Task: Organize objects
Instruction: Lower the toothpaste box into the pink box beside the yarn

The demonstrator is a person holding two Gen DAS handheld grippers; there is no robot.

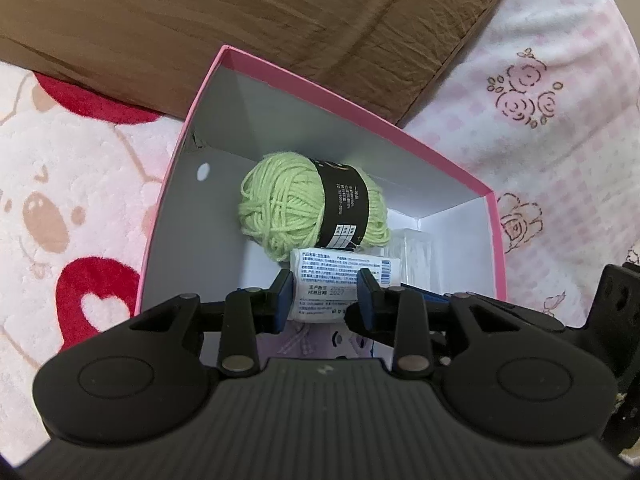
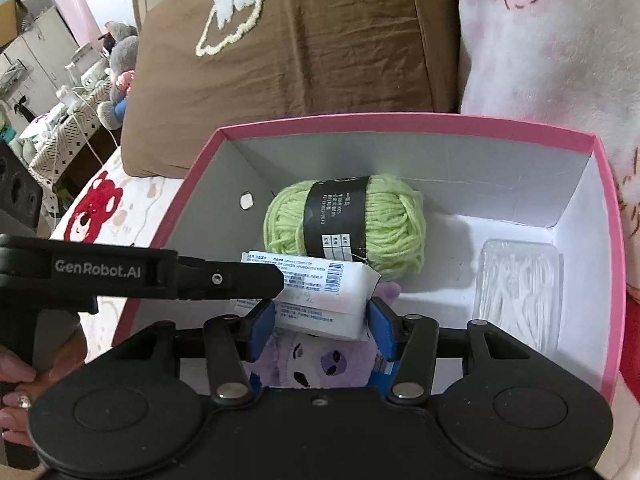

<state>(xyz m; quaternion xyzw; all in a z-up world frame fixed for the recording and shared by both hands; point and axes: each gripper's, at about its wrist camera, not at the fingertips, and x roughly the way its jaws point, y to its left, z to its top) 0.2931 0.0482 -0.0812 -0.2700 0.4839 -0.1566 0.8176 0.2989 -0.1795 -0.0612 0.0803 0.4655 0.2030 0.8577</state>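
The left gripper (image 1: 325, 295) is seen closed on a small white packet with printed text and a blue barcode (image 1: 340, 276); its two blue pads are pressed against the packet's sides. In the right wrist view the same white packet (image 2: 320, 304) is found between the blue pads of the right gripper (image 2: 322, 330), and both pads appear to touch it, so the packet is held from two directions at once. The left gripper's black finger (image 2: 236, 278) is laid across the packet's left end in that view.

The packet is held inside an open pink cardboard box with a white interior (image 1: 192, 128), low above a purple plush toy with a dark embroidered face (image 2: 316, 364) that lies on the box floor. Just behind the packet a ball of light green yarn with a black paper band (image 1: 312, 204) is placed near the back wall. At the right side of the box a clear plastic case with white sticks inside (image 2: 518, 292) is seen.

The box is set on a pink and white blanket with red hearts (image 1: 72, 216), before a brown cushion (image 2: 320, 40).
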